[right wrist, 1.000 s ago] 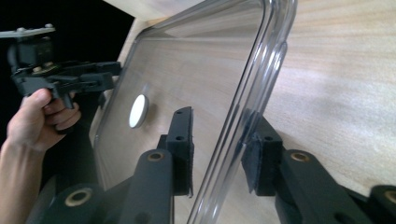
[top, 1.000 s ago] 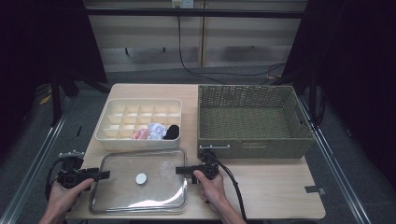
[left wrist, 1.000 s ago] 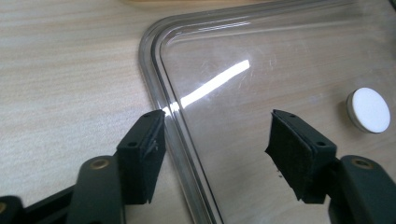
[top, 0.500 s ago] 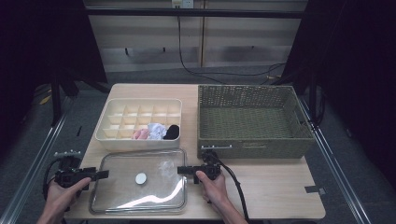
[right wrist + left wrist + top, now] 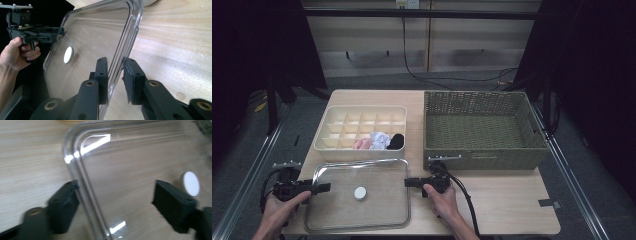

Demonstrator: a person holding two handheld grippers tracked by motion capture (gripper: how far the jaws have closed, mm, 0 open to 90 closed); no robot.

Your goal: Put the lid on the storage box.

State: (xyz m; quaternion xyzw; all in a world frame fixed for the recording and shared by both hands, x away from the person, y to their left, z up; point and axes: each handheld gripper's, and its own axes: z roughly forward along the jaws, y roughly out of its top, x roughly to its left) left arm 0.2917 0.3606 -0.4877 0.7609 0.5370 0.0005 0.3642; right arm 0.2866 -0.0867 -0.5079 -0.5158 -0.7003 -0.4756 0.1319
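Flat on the surface point(image 5: 512, 200) lies the clear lid point(image 5: 357, 195), its left rim between the spread jaws of the left gripper point(image 5: 115, 202), untouched. Its right rim stands between the right gripper's point(image 5: 116, 80) jaws, which have just been closing, a narrow gap showing.
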